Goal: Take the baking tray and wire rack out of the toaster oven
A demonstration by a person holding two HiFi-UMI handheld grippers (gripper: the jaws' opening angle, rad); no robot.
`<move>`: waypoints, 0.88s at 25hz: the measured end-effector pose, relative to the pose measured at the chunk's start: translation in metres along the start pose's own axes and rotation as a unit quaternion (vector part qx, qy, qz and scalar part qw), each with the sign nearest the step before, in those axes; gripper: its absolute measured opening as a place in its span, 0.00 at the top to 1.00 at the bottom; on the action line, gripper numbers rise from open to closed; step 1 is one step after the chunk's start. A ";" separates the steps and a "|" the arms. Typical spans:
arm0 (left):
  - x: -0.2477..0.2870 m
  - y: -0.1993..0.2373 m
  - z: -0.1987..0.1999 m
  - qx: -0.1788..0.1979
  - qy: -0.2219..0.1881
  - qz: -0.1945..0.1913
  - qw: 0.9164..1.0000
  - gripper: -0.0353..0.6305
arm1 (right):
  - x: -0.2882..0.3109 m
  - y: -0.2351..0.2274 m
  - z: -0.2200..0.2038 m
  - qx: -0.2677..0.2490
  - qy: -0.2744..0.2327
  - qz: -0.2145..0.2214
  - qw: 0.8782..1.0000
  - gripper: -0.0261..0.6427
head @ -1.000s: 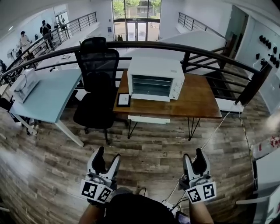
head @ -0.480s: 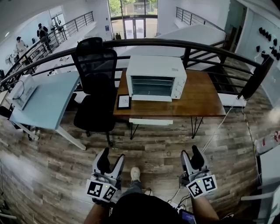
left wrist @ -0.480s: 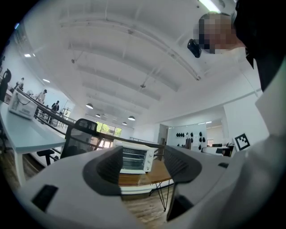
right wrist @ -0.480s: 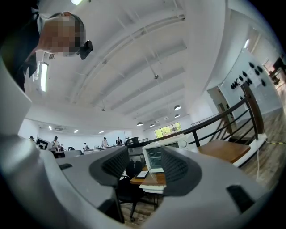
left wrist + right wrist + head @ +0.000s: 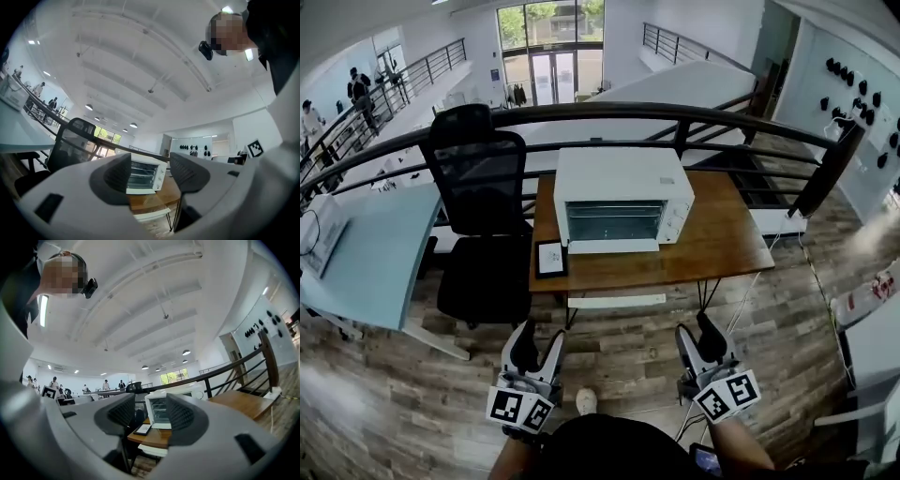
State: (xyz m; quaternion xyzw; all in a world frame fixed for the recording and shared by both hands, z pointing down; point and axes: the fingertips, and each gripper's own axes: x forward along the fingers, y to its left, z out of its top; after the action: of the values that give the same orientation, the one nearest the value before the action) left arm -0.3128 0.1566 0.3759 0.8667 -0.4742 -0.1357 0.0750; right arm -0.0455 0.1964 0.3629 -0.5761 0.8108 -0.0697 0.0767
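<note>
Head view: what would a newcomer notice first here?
A boxy white toaster oven sits on a brown wooden desk mid-picture, a black mesh office chair to its left. At the bottom, the white left gripper and right gripper point toward it, jaws apart and empty, having just been closing slightly.

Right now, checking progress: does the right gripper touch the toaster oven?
Apart: head view shows floor between toaster oven and right gripper, whose empty jaws were just closing.
</note>
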 end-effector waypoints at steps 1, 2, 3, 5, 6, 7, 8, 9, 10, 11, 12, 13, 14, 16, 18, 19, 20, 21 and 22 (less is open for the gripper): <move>0.006 0.009 0.000 -0.002 0.002 -0.003 1.000 0.55 | 0.010 0.001 0.000 0.005 -0.003 -0.002 1.000 0.66; 0.012 0.016 0.000 -0.004 0.004 -0.006 1.000 0.55 | 0.019 0.001 0.000 0.011 -0.006 -0.002 1.000 0.66; 0.018 0.022 -0.001 -0.006 0.006 -0.010 1.000 0.55 | 0.027 0.003 0.001 0.016 -0.009 0.000 1.000 0.66; 0.029 0.030 -0.004 -0.013 0.011 -0.019 1.000 0.56 | 0.039 0.003 0.001 0.024 -0.013 0.004 1.000 0.66; 0.034 0.032 -0.007 -0.014 0.014 -0.025 0.999 0.56 | 0.045 0.002 0.000 0.027 -0.013 0.005 1.000 0.66; 0.039 0.034 -0.008 -0.014 0.017 -0.031 0.999 0.56 | 0.052 0.001 -0.002 0.029 -0.012 0.005 0.999 0.66; 0.043 0.035 -0.010 -0.012 0.021 -0.038 0.999 0.56 | 0.058 -0.001 -0.005 0.032 -0.009 0.004 0.999 0.66; 0.047 0.035 -0.011 -0.009 0.023 -0.044 0.999 0.56 | 0.063 -0.003 -0.007 0.035 -0.007 0.003 0.999 0.66; 0.049 0.036 -0.011 -0.006 0.024 -0.048 0.999 0.56 | 0.069 -0.005 -0.009 0.040 -0.004 0.002 0.999 0.66; 0.052 0.037 -0.012 -0.006 0.024 -0.050 0.998 0.56 | 0.073 -0.007 -0.011 0.045 -0.003 0.001 0.999 0.66; 0.054 0.040 -0.012 -0.007 0.024 -0.050 0.998 0.56 | 0.078 -0.009 -0.012 0.051 -0.003 0.000 0.999 0.67; 0.055 0.043 -0.012 -0.009 0.023 -0.048 0.999 0.56 | 0.083 -0.011 -0.014 0.058 -0.002 -0.001 0.998 0.67; 0.057 0.046 -0.013 -0.012 0.022 -0.046 0.999 0.56 | 0.087 -0.012 -0.016 0.064 -0.001 -0.002 0.998 0.67; 0.060 0.053 -0.014 -0.018 0.024 -0.040 0.999 0.56 | 0.097 -0.013 -0.022 0.078 0.005 -0.002 0.997 0.68; 0.064 0.058 -0.016 -0.025 0.028 -0.033 0.999 0.56 | 0.105 -0.014 -0.027 0.086 0.014 0.001 0.996 0.68; 0.066 0.059 -0.018 -0.027 0.030 -0.032 0.999 0.56 | 0.109 -0.016 -0.027 0.087 0.017 0.002 0.996 0.68; 0.070 0.059 -0.019 -0.026 0.032 -0.032 0.999 0.56 | 0.112 -0.019 -0.028 0.088 0.018 0.003 0.996 0.69; 0.075 0.060 -0.021 -0.023 0.034 -0.032 0.999 0.57 | 0.116 -0.023 -0.027 0.090 0.017 0.003 0.996 0.69; 0.081 0.060 -0.022 -0.020 0.036 -0.033 0.999 0.57 | 0.121 -0.028 -0.027 0.094 0.015 0.003 0.995 0.69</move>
State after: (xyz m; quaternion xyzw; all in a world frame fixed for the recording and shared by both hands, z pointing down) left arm -0.3125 0.0557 0.3993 0.8844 -0.4395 -0.1162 0.1052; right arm -0.0641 0.0736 0.3900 -0.5630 0.8032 -0.1541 0.1189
